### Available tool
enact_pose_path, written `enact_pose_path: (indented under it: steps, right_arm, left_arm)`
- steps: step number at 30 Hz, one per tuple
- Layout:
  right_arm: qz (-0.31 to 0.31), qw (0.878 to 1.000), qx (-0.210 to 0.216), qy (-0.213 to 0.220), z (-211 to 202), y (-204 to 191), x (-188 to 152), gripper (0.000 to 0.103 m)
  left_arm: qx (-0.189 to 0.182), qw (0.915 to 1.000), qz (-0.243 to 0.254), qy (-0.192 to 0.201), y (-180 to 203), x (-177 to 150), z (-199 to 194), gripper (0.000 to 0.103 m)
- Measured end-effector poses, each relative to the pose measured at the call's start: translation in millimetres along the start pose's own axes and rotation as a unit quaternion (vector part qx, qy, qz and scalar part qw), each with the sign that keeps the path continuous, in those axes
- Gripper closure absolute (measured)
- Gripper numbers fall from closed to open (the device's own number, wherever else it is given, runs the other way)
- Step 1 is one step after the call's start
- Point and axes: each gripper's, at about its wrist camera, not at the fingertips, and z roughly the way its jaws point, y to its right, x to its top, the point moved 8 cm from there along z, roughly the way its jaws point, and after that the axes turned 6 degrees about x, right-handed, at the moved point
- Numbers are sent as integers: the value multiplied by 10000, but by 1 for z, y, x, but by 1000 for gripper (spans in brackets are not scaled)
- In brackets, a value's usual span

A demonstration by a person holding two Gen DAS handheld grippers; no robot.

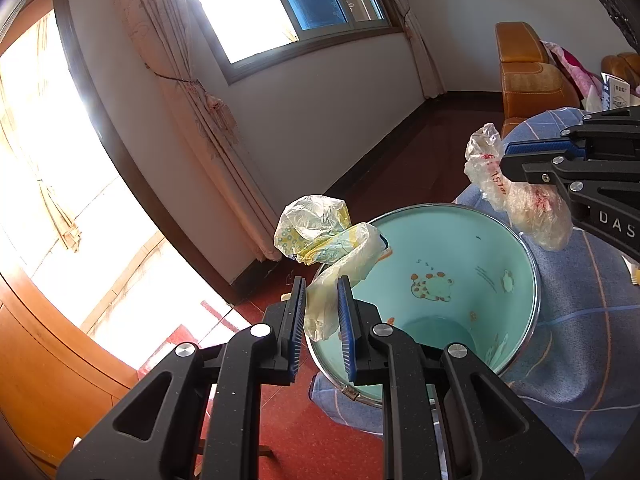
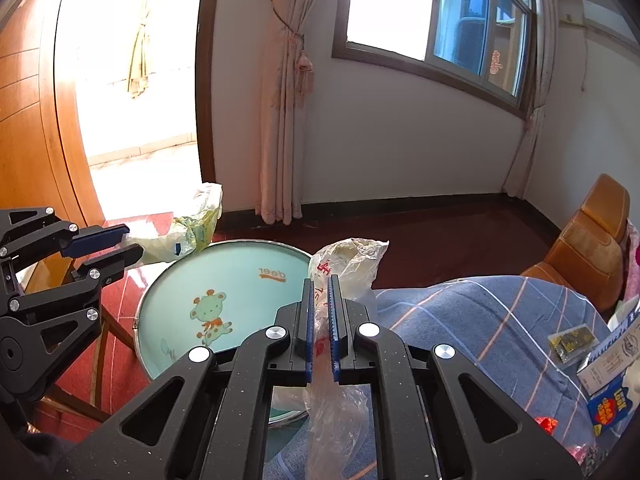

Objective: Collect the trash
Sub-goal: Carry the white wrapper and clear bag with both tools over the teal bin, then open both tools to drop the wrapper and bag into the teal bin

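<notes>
A teal trash bin (image 1: 452, 248) with cartoon animals inside and a metal rim lies tipped against the blue checked cloth (image 1: 592, 320). My left gripper (image 1: 322, 284) is shut on a crumpled yellow-printed plastic bag (image 1: 316, 228), held over the bin's left rim. My right gripper (image 2: 319, 280) is shut on a clear plastic bag with red print (image 2: 348, 264), which hangs beside the bin's (image 2: 224, 280) right edge. The right gripper (image 1: 506, 156) enters the left wrist view from the right with its clear bag (image 1: 520, 196). In the right wrist view the left gripper (image 2: 132, 242) holds the yellow bag (image 2: 192, 228) at the left.
The blue checked cloth (image 2: 500, 320) carries a small dark packet (image 2: 570, 342), a white carton (image 2: 612, 356) and a blue wrapper (image 2: 608, 404) at the right. An orange leather chair (image 2: 592, 248) stands behind. Red tiled floor (image 1: 304, 432), a curtain (image 2: 284, 100) and a wooden door (image 2: 24, 100) surround the bin.
</notes>
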Motion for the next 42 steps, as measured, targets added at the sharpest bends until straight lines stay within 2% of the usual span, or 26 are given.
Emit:
enact_pose_path:
  steps: [20, 25, 26, 28, 30, 31, 32, 34, 37, 42]
  right_arm:
    - [-189, 9996, 23, -232, 16, -5, -3, 95]
    - [-176, 9995, 108, -246, 18, -7, -4, 95]
    - [-155, 9995, 160, -245, 18, -8, -3, 93]
    - [-130, 9997, 96, -198, 17, -7, -2, 77]
    - [24, 9999, 123, -118, 13, -1, 0, 56]
    - [132, 9998, 133, -59, 9, 3, 1, 53]
    - [210, 9997, 95, -31, 6, 7, 1, 53]
    - [311, 9995, -70, 38, -2, 15, 3, 51]
    - [472, 9979, -391, 209, -25, 29, 5, 40]
    - [787, 9891, -1210, 281, -86, 60, -12, 38]
  left_arm:
    - [15, 10000, -59, -27, -2, -1, 2, 86]
    - [-78, 10000, -42, -8, 1, -2, 1, 84]
    - [-100, 9999, -58, 17, 1, -2, 0, 81]
    - [-191, 9998, -40, 43, 5, -1, 0, 80]
    - [-403, 9991, -75, 50, 10, -1, -2, 72]
    - [-523, 9985, -142, 37, 12, -2, -3, 60]
    - [-582, 9982, -155, 37, 14, -2, -4, 57]
    - [-633, 9979, -112, 68, 19, -2, -5, 57]
    - [-660, 9977, -98, 126, 25, -1, -9, 40]
    - [-836, 9963, 42, 171, 50, -3, -18, 39]
